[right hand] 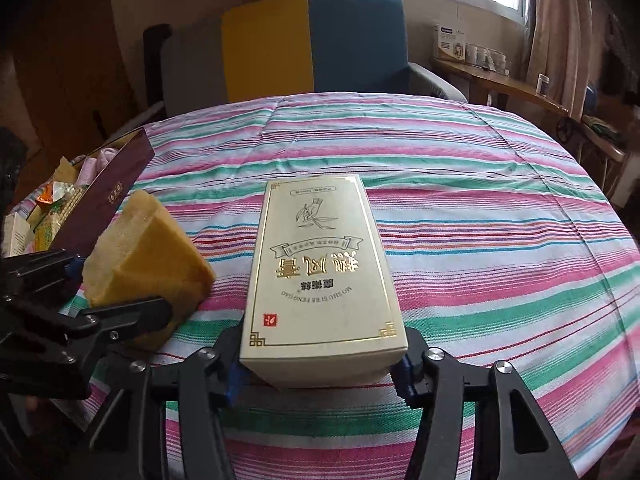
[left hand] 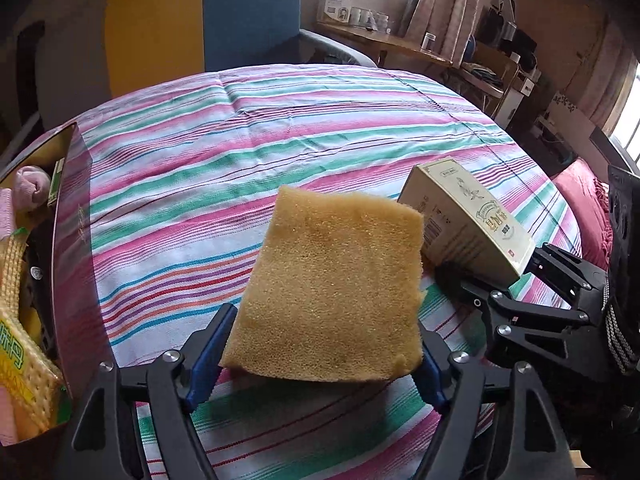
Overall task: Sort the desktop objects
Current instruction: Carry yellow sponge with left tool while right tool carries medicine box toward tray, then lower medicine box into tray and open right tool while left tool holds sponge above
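Observation:
A yellow-brown sponge [left hand: 332,288] sits tilted between the blue pads of my left gripper [left hand: 324,344], which is shut on its near end. In the right wrist view that sponge [right hand: 148,256] is at the left, raised at an angle off the striped cloth, with the left gripper [right hand: 100,288] around it. A cream box with gold print [right hand: 320,264] lies lengthwise ahead of my right gripper [right hand: 320,364], whose pads press its near end from both sides. From the left wrist the box [left hand: 468,216] shows at the right, with the right gripper [left hand: 516,276] on it.
A dark maroon open box [right hand: 116,184] at the table's left edge holds packets, a pink cloth and other items, also seen as the maroon box [left hand: 68,216]. The striped tablecloth [left hand: 280,128] covers the round table. A yellow-and-blue armchair [right hand: 312,40] stands behind it.

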Action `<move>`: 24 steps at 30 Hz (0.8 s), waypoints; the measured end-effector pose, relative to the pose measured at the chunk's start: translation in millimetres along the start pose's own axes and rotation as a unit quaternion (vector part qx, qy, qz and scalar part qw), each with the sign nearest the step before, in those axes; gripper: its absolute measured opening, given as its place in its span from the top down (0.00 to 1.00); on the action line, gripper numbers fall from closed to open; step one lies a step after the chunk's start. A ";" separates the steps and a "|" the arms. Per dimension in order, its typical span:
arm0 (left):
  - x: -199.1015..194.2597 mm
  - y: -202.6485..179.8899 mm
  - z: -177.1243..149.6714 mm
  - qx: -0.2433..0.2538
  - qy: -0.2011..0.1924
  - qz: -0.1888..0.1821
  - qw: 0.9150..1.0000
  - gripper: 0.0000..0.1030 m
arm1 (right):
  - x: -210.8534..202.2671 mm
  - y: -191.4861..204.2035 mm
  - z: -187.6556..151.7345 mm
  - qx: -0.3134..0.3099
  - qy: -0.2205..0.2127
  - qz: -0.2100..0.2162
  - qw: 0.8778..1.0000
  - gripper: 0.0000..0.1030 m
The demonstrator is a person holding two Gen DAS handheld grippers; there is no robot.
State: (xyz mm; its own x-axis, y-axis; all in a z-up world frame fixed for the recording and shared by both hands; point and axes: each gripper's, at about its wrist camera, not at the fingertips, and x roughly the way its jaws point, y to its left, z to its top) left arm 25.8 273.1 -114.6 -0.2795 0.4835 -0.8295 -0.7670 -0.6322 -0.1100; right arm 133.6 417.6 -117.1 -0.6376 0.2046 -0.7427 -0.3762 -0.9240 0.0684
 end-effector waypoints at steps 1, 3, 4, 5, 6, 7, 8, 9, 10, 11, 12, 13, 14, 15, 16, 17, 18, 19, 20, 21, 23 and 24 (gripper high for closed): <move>-1.7 -1.9 -0.8 0.004 -0.003 0.008 1.000 0.23 | 0.1 -0.1 -0.5 -0.001 0.000 -0.002 1.000 0.47; -5.9 -2.2 -2.4 0.007 -0.009 0.013 1.000 0.24 | 0.7 0.3 -1.0 -0.003 0.002 -0.003 1.000 0.47; -8.6 -2.6 -2.8 0.008 -0.013 0.016 1.000 0.24 | 0.9 0.6 -1.2 -0.004 0.003 -0.004 1.000 0.47; -11.5 -3.1 -3.3 0.010 -0.017 0.019 1.000 0.25 | 1.5 0.5 -0.9 -0.004 0.005 -0.005 1.000 0.47; -14.3 -3.6 -3.7 0.012 -0.021 0.023 0.999 0.25 | 1.8 0.3 -0.3 -0.003 0.007 -0.004 1.000 0.47; -17.6 -4.6 -4.3 0.015 -0.026 0.026 0.999 0.25 | 2.1 -0.2 0.1 -0.002 0.009 -0.003 1.000 0.46; -20.5 -4.7 -4.6 0.015 -0.029 0.029 0.999 0.25 | 2.3 -0.2 0.4 -0.003 0.011 -0.002 1.000 0.44; -23.3 -4.8 -5.0 0.015 -0.031 0.031 0.999 0.25 | 2.3 0.5 0.4 -0.005 0.011 -0.002 1.000 0.44; -27.0 -4.7 -5.3 0.015 -0.035 0.035 0.999 0.25 | 2.3 1.4 0.3 -0.008 0.011 -0.004 1.000 0.44; -30.8 -4.6 -5.7 0.016 -0.040 0.038 0.998 0.25 | 2.1 1.7 -0.1 -0.009 0.010 -0.005 1.000 0.44; -34.7 -4.5 -6.0 0.016 -0.044 0.041 0.998 0.25 | 1.9 1.9 -0.6 -0.009 0.009 -0.006 1.000 0.44; -38.9 -4.1 -6.2 0.016 -0.048 0.046 0.998 0.25 | 1.5 2.0 -0.8 -0.009 0.008 -0.007 1.000 0.44; -43.9 -3.0 -6.0 0.015 -0.054 0.052 0.997 0.25 | 1.4 2.6 -0.7 -0.010 0.008 -0.009 1.000 0.45; -48.9 -2.0 -5.7 0.014 -0.060 0.059 0.996 0.25 | 1.4 3.3 -0.4 -0.012 0.008 -0.011 1.000 0.47; -55.1 0.3 -5.0 0.011 -0.067 0.064 0.996 0.25 | 1.1 4.3 -0.1 -0.014 0.008 -0.013 1.000 0.49; -61.5 2.8 -4.2 0.007 -0.074 0.070 0.995 0.25 | 0.4 5.5 0.5 -0.015 0.009 -0.013 1.000 0.49; -69.0 5.6 -3.7 0.003 -0.081 0.076 0.994 0.25 | -0.3 6.7 1.1 -0.014 0.010 -0.012 1.000 0.49; -75.6 9.0 -3.1 -0.001 -0.087 0.083 0.993 0.25 | -1.6 9.1 2.5 -0.014 0.010 -0.008 1.000 0.50; -82.0 12.5 -2.6 -0.004 -0.092 0.090 0.992 0.25 | -3.2 11.8 4.1 -0.013 0.008 -0.002 1.000 0.50; -88.8 16.9 -2.6 -0.008 -0.098 0.097 0.990 0.25 | -5.3 16.2 6.8 -0.015 0.006 0.003 1.000 0.50; -101.0 26.1 -2.7 -0.017 -0.107 0.112 0.988 0.25 | -9.9 27.2 15.3 -0.016 -0.001 0.021 1.000 0.50; -107.1 30.7 -2.7 -0.022 -0.111 0.120 0.986 0.25 | -12.4 33.5 20.4 -0.017 -0.006 0.032 0.999 0.50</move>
State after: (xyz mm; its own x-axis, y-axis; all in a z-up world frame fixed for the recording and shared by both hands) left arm 33.7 200.3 -30.7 -0.5737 0.4340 -0.6947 -0.6388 -0.7679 0.0478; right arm 115.2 390.8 -92.0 -0.6670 0.1485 -0.7301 -0.3116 -0.9457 0.0923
